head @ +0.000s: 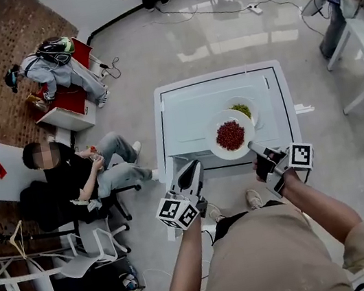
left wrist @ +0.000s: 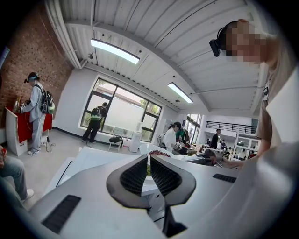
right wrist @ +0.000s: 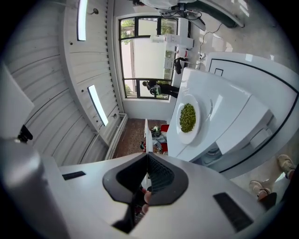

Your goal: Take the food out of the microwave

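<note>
Right tool (head: 255, 148): your right-hand tool has its jaws closed on the near rim of the red-food plate (head: 220, 151). In the right gripper view, the tool (right wrist: 147, 161) has that rim (right wrist: 145, 135) running edge-on between its pads.
Red food (head: 230, 135): heaped in the middle of the plate you hold. It is outside the microwave (head: 189, 108) and, in the head view, over the front part of its top.
Left tool (head: 192, 169): jaws drawn together to a thin slit, with nothing gripped between them (left wrist: 149, 163). It sits just left of the held plate, apart from it.
Green-food plate (head: 255, 113): rests on the microwave top, just behind the plate you hold, which partly overlaps it in the head view.
Green food (right wrist: 187, 117): a small mound at that plate's centre.
Seated person (head: 75, 170): on a chair, well left of the microwave.
</note>
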`<state>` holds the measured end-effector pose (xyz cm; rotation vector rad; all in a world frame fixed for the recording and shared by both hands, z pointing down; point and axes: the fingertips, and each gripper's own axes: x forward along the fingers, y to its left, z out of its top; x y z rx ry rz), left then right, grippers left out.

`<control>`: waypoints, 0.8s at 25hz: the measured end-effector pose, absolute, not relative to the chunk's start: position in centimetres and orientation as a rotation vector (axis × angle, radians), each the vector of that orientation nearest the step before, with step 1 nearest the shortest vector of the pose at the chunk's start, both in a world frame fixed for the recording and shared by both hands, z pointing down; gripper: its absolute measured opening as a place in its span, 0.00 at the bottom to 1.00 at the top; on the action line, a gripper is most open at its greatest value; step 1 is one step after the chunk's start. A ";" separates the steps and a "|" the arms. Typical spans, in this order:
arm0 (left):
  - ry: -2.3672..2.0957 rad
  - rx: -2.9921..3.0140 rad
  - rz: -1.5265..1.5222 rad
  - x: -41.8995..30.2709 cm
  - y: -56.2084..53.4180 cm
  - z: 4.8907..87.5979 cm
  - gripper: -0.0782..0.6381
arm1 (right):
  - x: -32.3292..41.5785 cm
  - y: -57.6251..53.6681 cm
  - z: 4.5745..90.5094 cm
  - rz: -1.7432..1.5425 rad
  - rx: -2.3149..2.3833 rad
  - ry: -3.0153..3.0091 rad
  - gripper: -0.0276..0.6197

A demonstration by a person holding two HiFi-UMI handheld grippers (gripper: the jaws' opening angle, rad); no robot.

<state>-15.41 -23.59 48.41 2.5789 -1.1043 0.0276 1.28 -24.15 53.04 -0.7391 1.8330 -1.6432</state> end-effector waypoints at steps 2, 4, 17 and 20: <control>-1.083 2.587 0.024 -14.7 -23.5 48.4 0.12 | 2.6 -23.7 52.7 -1.630 -0.760 1.820 0.06; -1.055 2.595 0.025 -13.9 -23.3 48.4 0.12 | 4.0 -23.2 52.4 -1.616 -0.784 1.806 0.06; -0.922 2.591 0.034 -10.6 -21.7 50.3 0.12 | 10.3 -17.9 53.2 -1.564 -0.948 1.726 0.06; -0.875 2.602 0.054 -10.4 -20.4 50.6 0.12 | 10.3 -16.4 53.9 -1.550 -0.969 1.698 0.06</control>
